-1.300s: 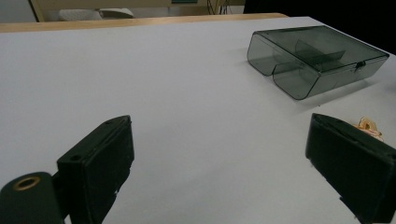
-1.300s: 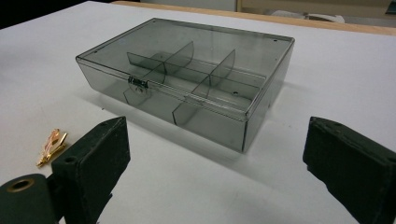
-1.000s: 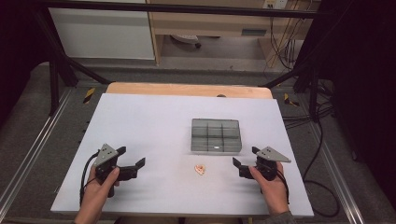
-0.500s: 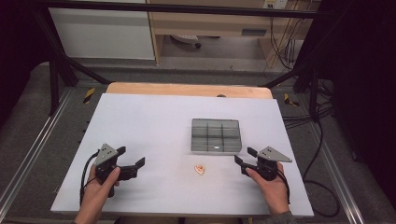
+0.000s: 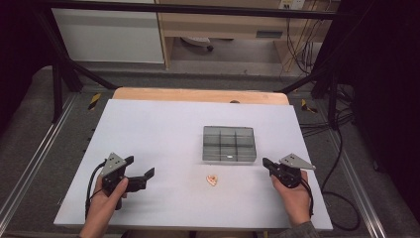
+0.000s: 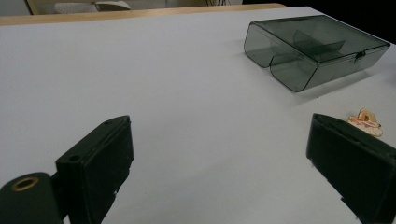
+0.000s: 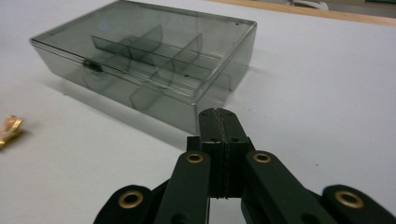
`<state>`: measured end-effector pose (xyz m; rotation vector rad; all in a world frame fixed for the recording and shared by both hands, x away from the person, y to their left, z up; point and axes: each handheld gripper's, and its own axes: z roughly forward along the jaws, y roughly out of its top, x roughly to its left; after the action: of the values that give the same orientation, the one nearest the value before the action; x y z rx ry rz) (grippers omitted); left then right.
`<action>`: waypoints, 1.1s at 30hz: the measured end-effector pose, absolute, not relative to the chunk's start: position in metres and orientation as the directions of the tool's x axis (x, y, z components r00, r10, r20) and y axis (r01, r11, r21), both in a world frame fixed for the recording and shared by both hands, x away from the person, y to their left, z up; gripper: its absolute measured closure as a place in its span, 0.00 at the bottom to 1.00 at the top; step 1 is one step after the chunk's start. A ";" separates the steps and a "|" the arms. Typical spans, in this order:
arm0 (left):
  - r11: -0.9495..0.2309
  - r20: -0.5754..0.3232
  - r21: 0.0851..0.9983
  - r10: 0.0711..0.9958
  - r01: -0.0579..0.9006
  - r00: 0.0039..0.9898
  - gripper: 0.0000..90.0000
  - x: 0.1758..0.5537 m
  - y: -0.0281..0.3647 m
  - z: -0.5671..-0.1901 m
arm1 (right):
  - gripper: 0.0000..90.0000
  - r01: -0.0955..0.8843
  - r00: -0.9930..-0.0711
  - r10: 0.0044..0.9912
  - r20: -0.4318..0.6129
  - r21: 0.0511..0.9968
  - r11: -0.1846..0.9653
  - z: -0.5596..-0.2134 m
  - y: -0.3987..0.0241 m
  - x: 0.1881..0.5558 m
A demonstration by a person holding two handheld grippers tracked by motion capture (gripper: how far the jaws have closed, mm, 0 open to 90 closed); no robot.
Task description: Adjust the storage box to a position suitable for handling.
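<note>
I have two grippers on the table, one in each hand, and both sit low near my edge of the white matte table top (image 5: pixel 163 129).

My right gripper (image 5: pixel 268 163) has just been closing; its two black jaws now sit pressed flat together with nothing between them. In the right gripper view the pads (image 7: pixel 219 122) meet along a thin seam, and the arms behind them are smooth black plastic with brass-ringed pivots.

Straight ahead of those closed jaws, close but not touching, stands one organiser box (image 7: pixel 149 65). It is smoky grey clear plastic, rectangular with rounded bottom corners, its flat lid down and a small dark latch on the long side that faces me. Thin partitions split the inside into six compartments, two rows of three as the high view shows. I see one small pale speck in the near middle compartment, but I cannot tell what it is.

One small peach-coloured piece (image 5: pixel 212 179) lies loose on the table, between my two grippers and just in front of the box (image 5: pixel 229 144). It looks irregular and glossy.

My left gripper (image 5: pixel 141 168) stands spread wide, gripping nothing; the piece (image 6: pixel 365 122) lies just beyond its right jaw.
</note>
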<state>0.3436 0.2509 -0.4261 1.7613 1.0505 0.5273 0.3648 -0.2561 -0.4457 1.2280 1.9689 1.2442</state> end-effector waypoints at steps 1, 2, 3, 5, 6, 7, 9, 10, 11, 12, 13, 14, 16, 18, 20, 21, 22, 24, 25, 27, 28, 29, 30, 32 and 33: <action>-0.149 -0.107 0.897 0.839 0.415 0.533 0.08 0.344 0.251 -0.426 | 1.00 0.429 -0.464 0.885 0.042 0.884 0.184 -0.446 -0.257 0.368; -0.149 -0.107 0.897 0.839 0.415 0.533 0.08 0.344 0.250 -0.427 | 1.00 0.433 -0.467 0.884 0.034 0.880 0.194 -0.447 -0.257 0.372; -0.152 -0.106 0.896 0.839 0.417 0.534 0.08 0.344 0.250 -0.427 | 1.00 0.436 -0.464 0.885 0.032 0.878 0.197 -0.447 -0.258 0.376; -0.153 -0.106 0.895 0.838 0.418 0.535 0.08 0.344 0.250 -0.427 | 1.00 0.440 -0.461 0.887 0.030 0.876 0.199 -0.447 -0.258 0.385; -0.149 -0.110 0.896 0.839 0.419 0.533 0.08 0.345 0.250 -0.427 | 1.00 0.439 -0.462 0.887 0.026 0.875 0.203 -0.446 -0.258 0.389; -0.141 -0.118 0.896 0.839 0.422 0.531 0.08 0.346 0.250 -0.428 | 1.00 0.438 -0.464 0.886 0.028 0.876 0.202 -0.445 -0.258 0.394; -0.131 -0.131 0.897 0.834 0.422 0.536 0.08 0.350 0.250 -0.430 | 1.00 0.427 -0.469 0.883 0.000 0.875 0.227 -0.444 -0.258 0.405; -0.131 -0.132 0.895 0.836 0.427 0.533 0.08 0.353 0.250 -0.431 | 1.00 0.429 -0.467 0.885 0.001 0.875 0.225 -0.444 -0.258 0.410; -0.127 -0.137 0.894 0.836 0.431 0.531 0.08 0.356 0.249 -0.431 | 1.00 0.429 -0.471 0.882 -0.003 0.873 0.232 -0.445 -0.258 0.416; -0.128 -0.139 0.892 0.834 0.433 0.533 0.09 0.358 0.248 -0.432 | 1.00 0.428 -0.473 0.881 -0.006 0.873 0.236 -0.445 -0.258 0.421; -0.133 -0.137 0.891 0.832 0.433 0.537 0.09 0.361 0.248 -0.433 | 1.00 0.427 -0.477 0.879 -0.004 0.873 0.236 -0.446 -0.258 0.426; -0.140 -0.133 0.891 0.829 0.432 0.543 0.08 0.363 0.247 -0.433 | 1.00 0.430 -0.479 0.878 -0.006 0.870 0.240 -0.447 -0.258 0.432; -0.138 -0.140 0.885 0.832 0.444 0.537 0.09 0.370 0.245 -0.434 | 1.00 0.434 -0.482 0.876 -0.005 0.868 0.243 -0.447 -0.258 0.443; -0.146 -0.131 0.882 0.837 0.447 0.532 0.10 0.379 0.242 -0.433 | 1.00 0.436 -0.492 0.870 -0.005 0.864 0.251 -0.447 -0.256 0.454; -0.150 -0.122 0.884 0.841 0.443 0.528 0.11 0.387 0.238 -0.431 | 1.00 0.439 -0.503 0.864 0.003 0.862 0.253 -0.447 -0.254 0.464; -0.150 -0.121 0.884 0.841 0.443 0.527 0.11 0.391 0.236 -0.430 | 1.00 0.438 -0.506 0.862 0.010 0.864 0.247 -0.447 -0.252 0.468; -0.149 -0.122 0.885 0.841 0.442 0.526 0.11 0.395 0.234 -0.429 | 1.00 0.439 -0.511 0.859 0.017 0.865 0.244 -0.447 -0.250 0.472; -0.152 -0.117 0.885 0.842 0.441 0.526 0.11 0.401 0.231 -0.427 | 1.00 0.435 -0.521 0.854 0.003 0.862 0.262 -0.448 -0.247 0.480; -0.155 -0.115 0.884 0.842 0.441 0.527 0.12 0.404 0.229 -0.427 | 1.00 0.437 -0.517 0.856 0.003 0.861 0.261 -0.449 -0.247 0.483; -0.160 -0.112 0.882 0.843 0.444 0.526 0.12 0.409 0.227 -0.427 | 1.00 0.448 -0.513 0.858 0.027 0.861 0.242 -0.452 -0.248 0.489; -0.160 -0.112 0.882 0.843 0.444 0.526 0.13 0.409 0.227 -0.427 | 1.00 0.449 -0.514 0.857 0.025 0.859 0.244 -0.453 -0.248 0.491; -0.162 -0.108 0.881 0.846 0.445 0.522 0.13 0.412 0.227 -0.427 | 1.00 0.450 -0.518 0.855 0.021 0.857 0.252 -0.455 -0.248 0.494; -0.166 -0.108 0.877 0.847 0.451 0.521 0.14 0.416 0.226 -0.428 | 1.00 0.454 -0.519 0.854 0.024 0.855 0.251 -0.456 -0.248 0.497; -0.164 -0.106 0.877 0.850 0.451 0.515 0.15 0.419 0.225 -0.429 | 1.00 0.461 -0.520 0.854 0.031 0.851 0.250 -0.457 -0.248 0.501; -0.169 -0.102 0.875 0.851 0.454 0.514 0.16 0.421 0.225 -0.429 | 1.00 0.465 -0.520 0.853 0.033 0.849 0.251 -0.458 -0.249 0.504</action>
<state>0.4207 0.2248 -0.4294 1.8018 1.0902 0.5227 0.5041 -0.2486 -0.4577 1.1991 2.0903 1.1882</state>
